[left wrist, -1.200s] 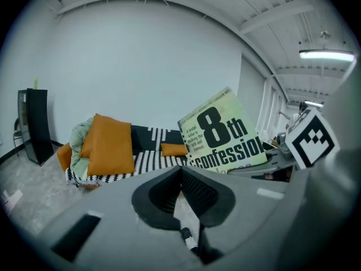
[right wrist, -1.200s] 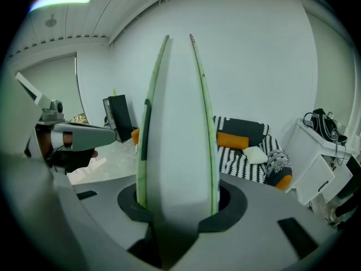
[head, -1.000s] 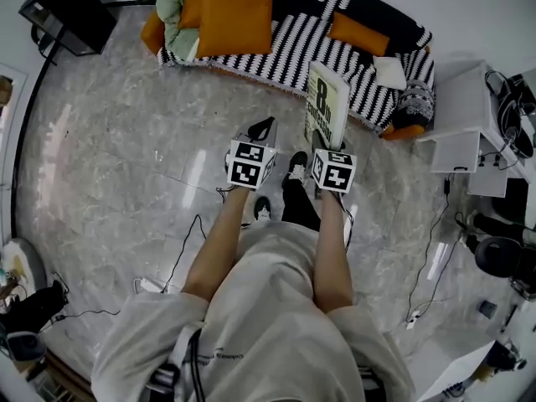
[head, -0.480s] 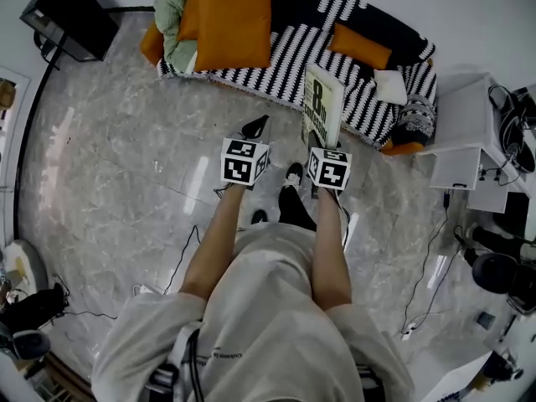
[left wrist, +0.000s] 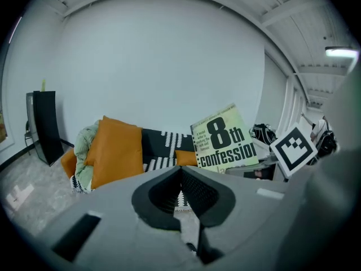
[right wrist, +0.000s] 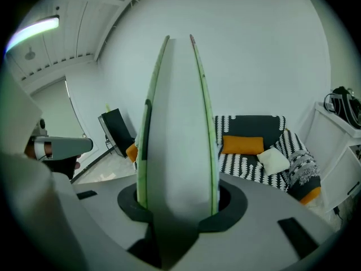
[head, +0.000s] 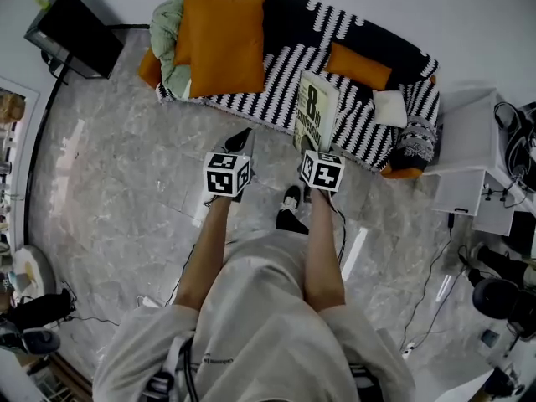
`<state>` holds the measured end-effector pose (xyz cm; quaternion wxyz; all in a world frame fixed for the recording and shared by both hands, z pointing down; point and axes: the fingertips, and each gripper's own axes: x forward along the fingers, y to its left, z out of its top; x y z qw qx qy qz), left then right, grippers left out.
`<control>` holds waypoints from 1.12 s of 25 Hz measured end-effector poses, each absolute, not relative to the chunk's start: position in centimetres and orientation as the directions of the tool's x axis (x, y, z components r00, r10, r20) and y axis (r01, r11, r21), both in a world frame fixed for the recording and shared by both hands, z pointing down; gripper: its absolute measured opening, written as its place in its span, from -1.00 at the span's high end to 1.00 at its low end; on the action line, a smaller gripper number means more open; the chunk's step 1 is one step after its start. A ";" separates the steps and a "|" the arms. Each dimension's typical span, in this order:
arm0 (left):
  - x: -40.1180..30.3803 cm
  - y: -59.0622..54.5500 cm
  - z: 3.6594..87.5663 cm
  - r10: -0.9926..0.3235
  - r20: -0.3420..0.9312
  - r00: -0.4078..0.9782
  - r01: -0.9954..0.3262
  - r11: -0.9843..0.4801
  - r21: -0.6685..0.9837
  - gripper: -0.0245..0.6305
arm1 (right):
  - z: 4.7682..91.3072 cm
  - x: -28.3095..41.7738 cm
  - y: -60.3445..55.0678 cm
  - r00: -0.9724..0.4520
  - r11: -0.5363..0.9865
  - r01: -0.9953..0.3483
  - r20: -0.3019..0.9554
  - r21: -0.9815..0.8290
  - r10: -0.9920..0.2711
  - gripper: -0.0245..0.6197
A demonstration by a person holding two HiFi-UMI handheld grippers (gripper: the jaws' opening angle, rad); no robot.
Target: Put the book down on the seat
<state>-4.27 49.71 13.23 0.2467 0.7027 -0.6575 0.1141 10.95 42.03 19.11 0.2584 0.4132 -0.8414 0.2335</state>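
While the right tool (right wrist: pixel 179 205) grips the pale green paper book (head: pixel 314 107), its bottom edge hidden inside, the left tool (left wrist: pixel 180 174) beside it is closed and empty.

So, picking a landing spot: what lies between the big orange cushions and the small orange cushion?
Only bare striped sofa cover between the big orange cushions and the small orange cushion; the head view shows it.

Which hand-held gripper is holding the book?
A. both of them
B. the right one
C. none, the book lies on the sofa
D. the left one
B: the right hand-held gripper has its jaws clamped on the book, held upright, while the left hand-held gripper has nothing between its jaws.
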 end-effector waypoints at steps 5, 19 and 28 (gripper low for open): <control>-2.4 45.9 14.7 -0.847 0.515 0.131 -0.974 -0.013 0.227 0.90 | 20.4 11.3 39.0 -0.543 0.516 -0.819 0.632 -0.252 -0.553 0.43; 3.5 38.1 18.3 -0.813 0.550 0.191 -0.963 -0.045 0.267 0.90 | 23.3 16.5 32.6 -0.516 0.458 -0.846 0.641 -0.274 -0.568 0.43; 3.2 35.3 19.3 -0.827 0.530 0.185 -0.960 -0.038 0.277 0.90 | 24.0 18.4 30.3 -0.489 0.449 -0.860 0.640 -0.242 -0.593 0.43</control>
